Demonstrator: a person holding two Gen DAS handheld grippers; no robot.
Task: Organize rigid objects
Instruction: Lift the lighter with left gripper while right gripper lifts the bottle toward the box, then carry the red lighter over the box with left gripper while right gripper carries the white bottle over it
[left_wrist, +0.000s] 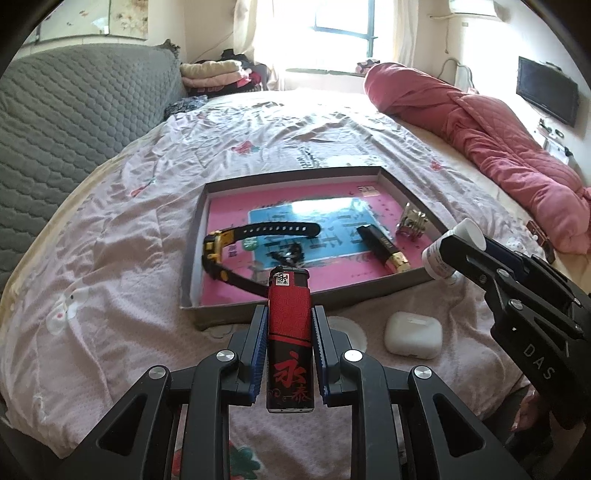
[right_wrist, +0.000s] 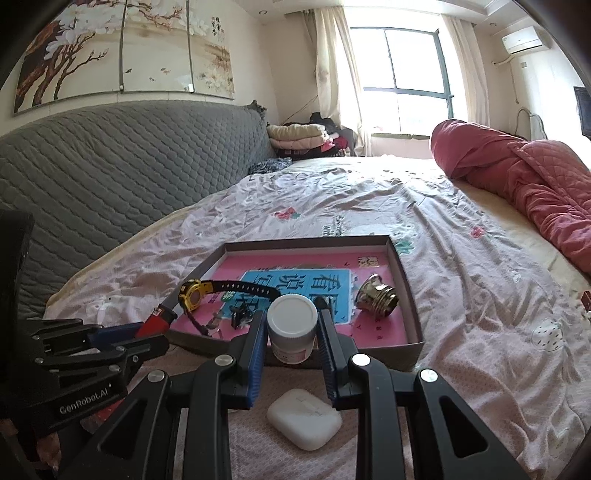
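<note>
Bedspread (left_wrist: 147, 229); grippers clamp lighter (left_wrist: 289, 332), bottle (right_wrist: 291, 326).

- I see a bed (right_wrist: 461, 295) with pink floral sheet, grey quilted headboard (right_wrist: 110, 173)
- Bright curtained window (right_wrist: 402, 74) ahead, overexposed
- Blossom painting (right_wrist: 122, 48) above headboard
- Wall TV (left_wrist: 546, 90), air conditioner (right_wrist: 524, 38)

free: bare pink floor at the tray's (left_wrist: 236, 317) near-left corner and along its far side | blocked: watch (left_wrist: 221, 251) left, black bar (left_wrist: 382, 247) and metal piece (left_wrist: 412, 225) right | outside: earbud case (left_wrist: 413, 334) just before the tray's near wall
</note>
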